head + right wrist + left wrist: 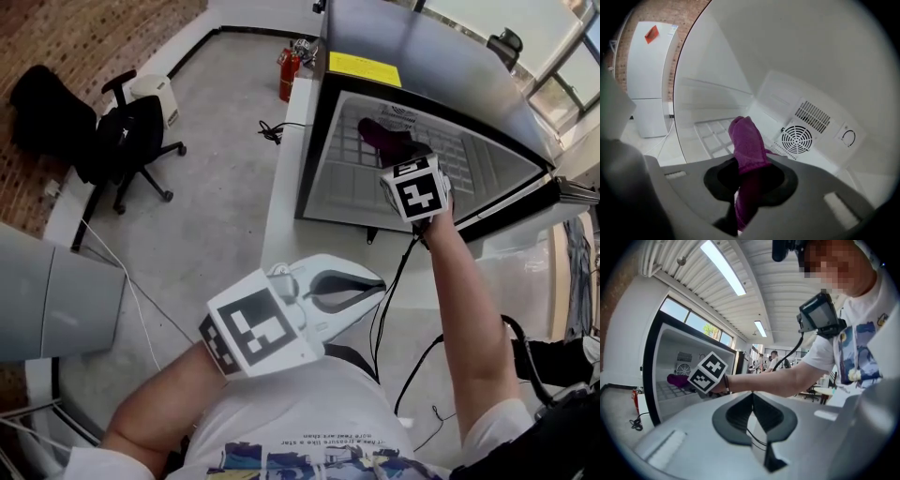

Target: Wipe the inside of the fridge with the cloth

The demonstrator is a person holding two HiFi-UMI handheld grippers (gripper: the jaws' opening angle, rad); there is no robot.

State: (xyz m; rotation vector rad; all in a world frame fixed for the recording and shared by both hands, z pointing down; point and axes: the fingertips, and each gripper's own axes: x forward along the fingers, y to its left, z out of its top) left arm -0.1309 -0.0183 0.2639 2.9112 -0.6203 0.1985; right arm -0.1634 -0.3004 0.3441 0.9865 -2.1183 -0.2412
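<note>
The purple cloth [747,140] is pinched in my right gripper's [743,192] jaws inside the fridge [323,131], at 1 o'clock, above the wire shelf [712,133]. My left gripper's [752,418] jaws are closed on nothing. I think the cloth could snag the shelf grid and pull free.

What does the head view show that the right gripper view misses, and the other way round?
Only the head view: the office chair, the red fire extinguisher and the left gripper, jaws together and empty. Only the right gripper view: the round fan grille on the back wall of the open fridge, and a second, tall white fridge outside. Both: the purple cloth clamped in the right gripper over the wire shelf.
</note>
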